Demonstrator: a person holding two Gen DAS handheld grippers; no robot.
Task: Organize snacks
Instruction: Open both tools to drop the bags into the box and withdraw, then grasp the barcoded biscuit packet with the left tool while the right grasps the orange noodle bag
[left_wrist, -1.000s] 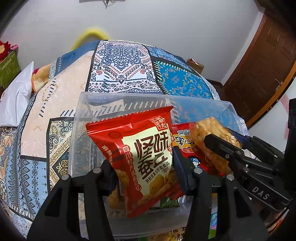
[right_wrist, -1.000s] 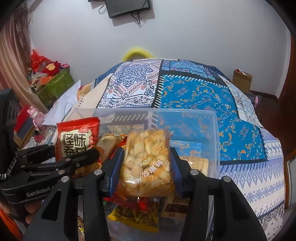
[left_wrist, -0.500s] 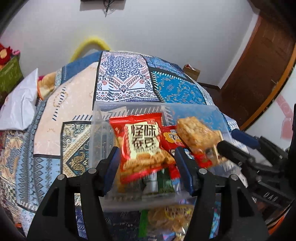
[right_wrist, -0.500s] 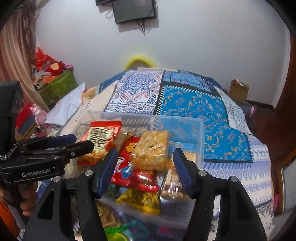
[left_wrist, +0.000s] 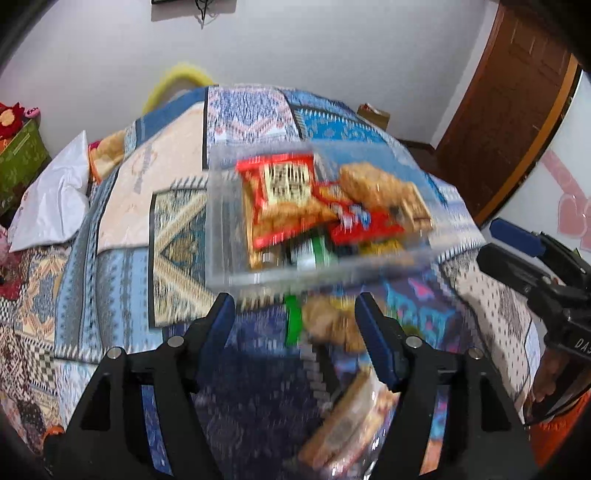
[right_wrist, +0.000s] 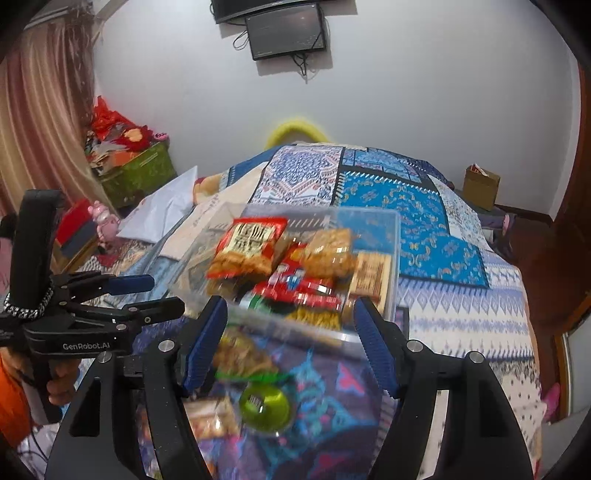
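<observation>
Hovering with jaws wide and holding nothing, left gripper (left_wrist: 294, 317) and right gripper (right_wrist: 290, 326) face the clear snack bin (right_wrist: 391, 258) on the bed (right_wrist: 424, 206).

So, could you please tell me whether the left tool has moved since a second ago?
Yes. The left tool has pulled back toward the person and let go: the clear bin has shrunk ahead of it, and the red snack bag now lies inside.
</observation>
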